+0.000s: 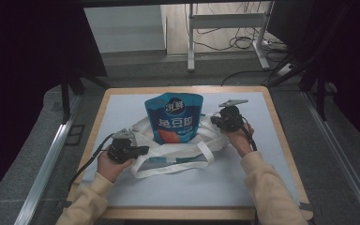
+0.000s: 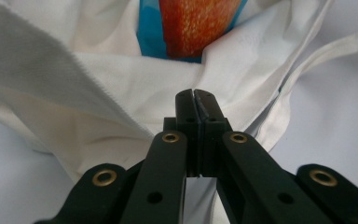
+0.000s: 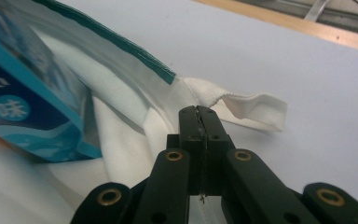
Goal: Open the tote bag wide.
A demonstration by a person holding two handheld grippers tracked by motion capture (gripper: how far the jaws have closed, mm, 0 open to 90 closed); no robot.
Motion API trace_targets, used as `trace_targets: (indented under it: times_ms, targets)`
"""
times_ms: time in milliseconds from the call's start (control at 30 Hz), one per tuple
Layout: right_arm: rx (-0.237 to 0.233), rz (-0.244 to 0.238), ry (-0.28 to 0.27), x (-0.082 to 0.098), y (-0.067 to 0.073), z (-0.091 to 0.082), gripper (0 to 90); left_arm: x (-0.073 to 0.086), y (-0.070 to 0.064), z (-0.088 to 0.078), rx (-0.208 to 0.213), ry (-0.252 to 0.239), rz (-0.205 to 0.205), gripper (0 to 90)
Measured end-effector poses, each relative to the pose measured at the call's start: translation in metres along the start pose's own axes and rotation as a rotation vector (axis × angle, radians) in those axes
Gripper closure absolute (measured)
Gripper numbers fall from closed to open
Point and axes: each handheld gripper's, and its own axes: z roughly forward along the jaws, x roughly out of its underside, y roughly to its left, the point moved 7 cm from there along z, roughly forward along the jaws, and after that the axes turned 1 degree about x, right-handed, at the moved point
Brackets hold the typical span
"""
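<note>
Snack pouch [image 1: 174, 117] stands inside the white cloth bag [image 1: 176, 152] on the bench [image 1: 262, 140]. Left tongs [image 1: 140, 150] and right tongs [image 1: 214, 120] each pinch the bag's cloth; next, probably, lifting its edges around the pouch together.

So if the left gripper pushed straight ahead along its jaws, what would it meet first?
The left gripper, jaws closed, points into the white tote bag; its cloth comes first. Behind that stands the blue snack pouch, though depth there is hard to judge.

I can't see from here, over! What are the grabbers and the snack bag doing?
Left gripper and right gripper shut on white tote bag. Blue snack pouch standing in it. Nothing in the way.
</note>
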Motion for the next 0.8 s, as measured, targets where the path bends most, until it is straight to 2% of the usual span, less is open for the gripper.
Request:
trace_targets:
  times_ms: [67, 133, 167, 200, 300, 433, 500, 667, 800]
  targets:
    - [-0.011, 0.0, -0.026, -0.002, 0.002, -0.005, 88.9, -0.004, -0.001, -0.004, 0.01, -0.038, -0.003, 90.0]
    - [-0.027, 0.002, -0.065, -0.005, 0.006, -0.013, 88.8, -0.009, -0.002, -0.011, -0.016, -0.06, 0.034, 90.0]
    - [-0.043, 0.004, -0.086, -0.007, 0.008, -0.019, 88.9, -0.009, -0.002, -0.011, -0.016, -0.06, 0.034, 90.0]
    - [-0.05, 0.003, -0.099, -0.009, 0.01, -0.022, 88.8, -0.014, -0.005, -0.016, -0.023, -0.085, 0.055, 90.0]
    - [-0.07, -0.011, -0.152, -0.013, 0.017, -0.038, 88.8, -0.019, -0.01, -0.025, -0.034, -0.118, 0.068, 90.0]
    - [-0.086, -0.028, -0.21, -0.015, 0.024, -0.058, 88.7, -0.021, -0.01, -0.036, -0.045, -0.151, 0.064, 89.7]
    - [-0.09, -0.031, -0.22, -0.013, 0.025, -0.066, 87.8, -0.02, -0.008, -0.041, -0.05, -0.165, 0.054, 89.5]
    - [-0.087, -0.035, -0.241, 0.0, 0.024, -0.083, 85.4, -0.013, -0.003, -0.052, -0.087, -0.182, 0.05, 89.2]
    - [-0.086, -0.023, -0.259, 0.014, 0.019, -0.096, 82.7, -0.005, 0.005, -0.063, -0.117, -0.203, 0.028, 87.7]
